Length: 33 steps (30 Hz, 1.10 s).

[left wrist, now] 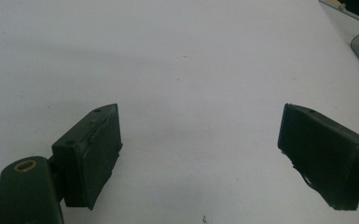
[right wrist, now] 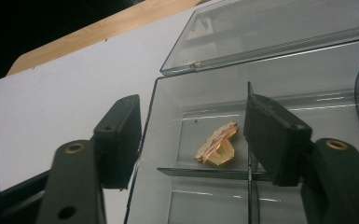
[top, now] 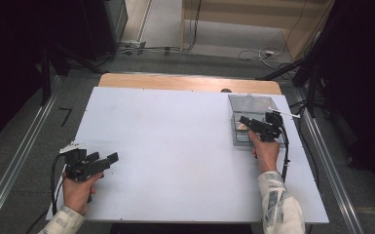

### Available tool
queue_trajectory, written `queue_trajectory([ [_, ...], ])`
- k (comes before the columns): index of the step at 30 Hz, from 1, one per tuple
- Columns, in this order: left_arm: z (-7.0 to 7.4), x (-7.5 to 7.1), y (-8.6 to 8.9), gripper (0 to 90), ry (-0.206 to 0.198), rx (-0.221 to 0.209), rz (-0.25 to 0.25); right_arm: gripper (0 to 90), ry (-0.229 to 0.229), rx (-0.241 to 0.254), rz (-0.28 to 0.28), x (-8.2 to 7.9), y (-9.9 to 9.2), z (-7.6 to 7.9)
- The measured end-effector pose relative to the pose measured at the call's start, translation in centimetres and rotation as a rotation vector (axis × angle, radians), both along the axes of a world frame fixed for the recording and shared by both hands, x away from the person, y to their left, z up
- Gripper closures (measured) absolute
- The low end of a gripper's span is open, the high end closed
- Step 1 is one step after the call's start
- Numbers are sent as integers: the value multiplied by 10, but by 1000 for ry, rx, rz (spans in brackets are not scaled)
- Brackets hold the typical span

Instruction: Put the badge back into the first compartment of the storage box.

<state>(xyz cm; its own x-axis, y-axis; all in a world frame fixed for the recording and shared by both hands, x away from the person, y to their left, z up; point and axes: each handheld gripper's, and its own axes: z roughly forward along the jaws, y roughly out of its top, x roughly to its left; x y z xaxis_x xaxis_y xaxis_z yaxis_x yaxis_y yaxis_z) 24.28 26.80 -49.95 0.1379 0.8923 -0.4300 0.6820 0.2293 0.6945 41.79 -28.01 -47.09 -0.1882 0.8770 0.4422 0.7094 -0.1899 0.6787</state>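
In the box point(right wrist: 279, 100), brooch point(right wrist: 217, 145) lies beyond hand-held gripper point(right wrist: 193, 142).

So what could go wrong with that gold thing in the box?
The right gripper hangs open over the clear box, close to its thin dividers; pulling away carelessly might knock one or shove the box. The gold badge lies loose in its compartment, so a bump could flip it out. The open lid might drop shut if jolted.
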Motion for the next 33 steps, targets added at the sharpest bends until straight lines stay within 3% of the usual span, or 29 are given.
queue_trajectory([
  [11,0,0,0,138,0,0,1,213,-9,-20,-8,-3,-1,2],
  [33,0,0,-1,137,1,2,-1,203,-28,-19,31,-19,-1,7],
])
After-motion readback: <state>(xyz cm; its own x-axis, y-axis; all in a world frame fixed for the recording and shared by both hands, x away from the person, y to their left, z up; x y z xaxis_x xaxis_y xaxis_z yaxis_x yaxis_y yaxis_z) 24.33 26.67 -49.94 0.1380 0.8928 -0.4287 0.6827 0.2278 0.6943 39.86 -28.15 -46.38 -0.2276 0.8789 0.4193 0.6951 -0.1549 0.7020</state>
